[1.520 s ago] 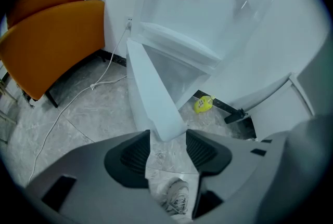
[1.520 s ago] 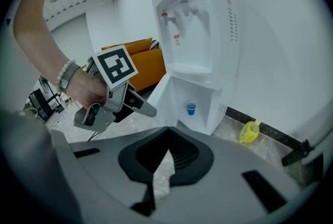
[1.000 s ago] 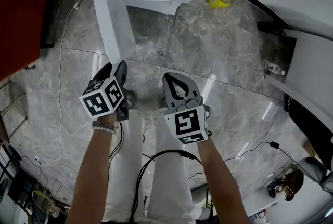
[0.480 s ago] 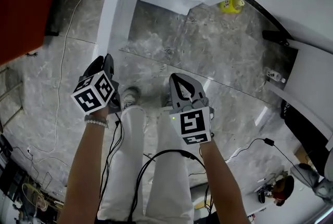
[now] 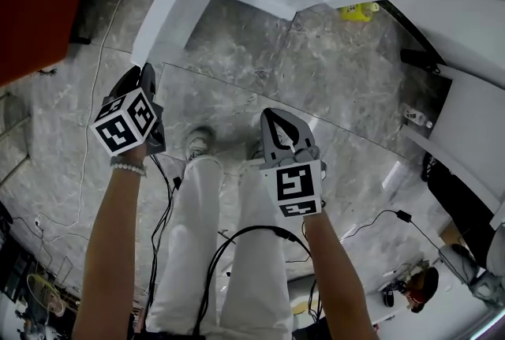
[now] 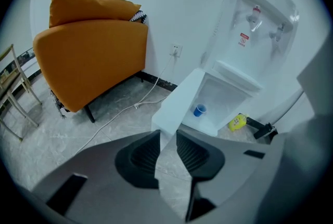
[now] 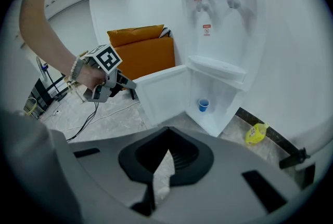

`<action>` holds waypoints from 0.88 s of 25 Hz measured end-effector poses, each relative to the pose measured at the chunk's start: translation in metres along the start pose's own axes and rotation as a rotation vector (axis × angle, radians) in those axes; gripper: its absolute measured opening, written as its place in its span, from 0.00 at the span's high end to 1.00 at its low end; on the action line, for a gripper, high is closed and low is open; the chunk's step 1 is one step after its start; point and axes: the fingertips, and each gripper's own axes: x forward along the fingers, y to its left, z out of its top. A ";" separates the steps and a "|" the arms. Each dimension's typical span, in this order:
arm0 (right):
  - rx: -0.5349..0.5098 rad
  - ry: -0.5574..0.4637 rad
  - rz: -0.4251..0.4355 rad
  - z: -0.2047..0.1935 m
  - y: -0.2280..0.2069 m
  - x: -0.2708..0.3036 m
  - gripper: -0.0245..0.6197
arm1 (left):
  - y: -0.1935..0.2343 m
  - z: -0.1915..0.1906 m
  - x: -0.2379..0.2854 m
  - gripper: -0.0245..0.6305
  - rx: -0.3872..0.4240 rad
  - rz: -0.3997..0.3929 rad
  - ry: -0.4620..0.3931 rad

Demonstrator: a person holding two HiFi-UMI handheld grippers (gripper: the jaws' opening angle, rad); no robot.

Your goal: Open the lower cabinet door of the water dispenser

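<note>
The white water dispenser (image 6: 255, 36) (image 7: 223, 20) stands against the wall. Its lower cabinet door (image 5: 170, 11) (image 6: 179, 101) (image 7: 161, 93) is swung wide to the left, and a blue cup (image 6: 199, 110) (image 7: 203, 105) shows inside the cabinet. My left gripper (image 5: 144, 72) (image 6: 167, 134) (image 7: 125, 84) is at the door's free edge; its jaws are closing with that edge between the tips. My right gripper (image 5: 276, 116) (image 7: 167, 140) hangs shut and empty over the floor, in front of the dispenser.
An orange armchair (image 6: 88, 56) (image 7: 151, 56) stands left of the dispenser, with a white cable (image 6: 130, 108) running across the floor from the wall socket. A yellow bottle (image 5: 359, 11) (image 6: 237, 122) (image 7: 255, 133) lies on the floor to the dispenser's right. The person's legs are below the grippers.
My left gripper has moved left with the door's edge, and the door has swung further open. Its jaws have narrowed. The right gripper has barely shifted.
</note>
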 end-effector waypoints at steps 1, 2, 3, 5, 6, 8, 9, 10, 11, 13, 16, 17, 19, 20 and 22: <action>-0.002 0.001 -0.002 0.000 0.001 0.001 0.96 | 0.004 0.003 0.001 0.79 0.009 0.002 -0.005; -0.007 0.003 -0.004 0.001 0.001 0.001 0.96 | 0.008 0.005 0.002 0.80 0.016 0.004 -0.009; -0.015 0.005 -0.007 0.001 0.002 0.002 0.96 | 0.011 0.008 0.003 0.80 0.022 0.007 -0.013; -0.026 0.010 -0.012 0.001 0.003 0.002 0.96 | 0.018 0.013 0.004 0.80 0.026 0.016 -0.023; -0.026 0.011 -0.015 0.000 0.004 0.002 0.96 | 0.022 0.016 0.005 0.80 0.026 0.021 -0.028; -0.021 0.012 -0.020 0.000 0.005 0.002 0.96 | 0.027 0.021 0.006 0.80 0.027 0.031 -0.037; -0.020 0.014 -0.023 -0.001 0.005 0.002 0.96 | 0.030 0.022 0.006 0.80 0.029 0.036 -0.041; -0.020 0.016 -0.025 -0.002 0.005 0.002 0.96 | 0.032 0.024 0.007 0.80 0.031 0.041 -0.044; -0.021 0.019 -0.027 -0.003 0.005 0.003 0.96 | 0.033 0.025 0.008 0.80 0.033 0.044 -0.047; -0.022 0.024 -0.032 -0.004 0.005 0.004 0.96 | 0.036 0.027 0.010 0.80 0.028 0.047 -0.051; -0.018 0.023 -0.048 -0.004 0.001 0.003 0.96 | 0.039 0.027 0.012 0.81 0.006 0.045 -0.056; -0.015 0.022 -0.054 -0.004 0.000 0.003 0.96 | 0.038 0.027 0.011 0.81 0.006 0.045 -0.061; -0.018 0.022 -0.065 -0.002 -0.002 0.001 0.96 | 0.036 0.028 0.009 0.81 0.011 0.045 -0.065; -0.021 0.023 -0.068 -0.001 -0.003 0.000 0.96 | 0.034 0.026 0.007 0.81 0.023 0.046 -0.061; -0.021 0.020 -0.071 0.002 -0.002 -0.002 0.96 | 0.031 0.022 0.001 0.81 0.062 0.049 -0.049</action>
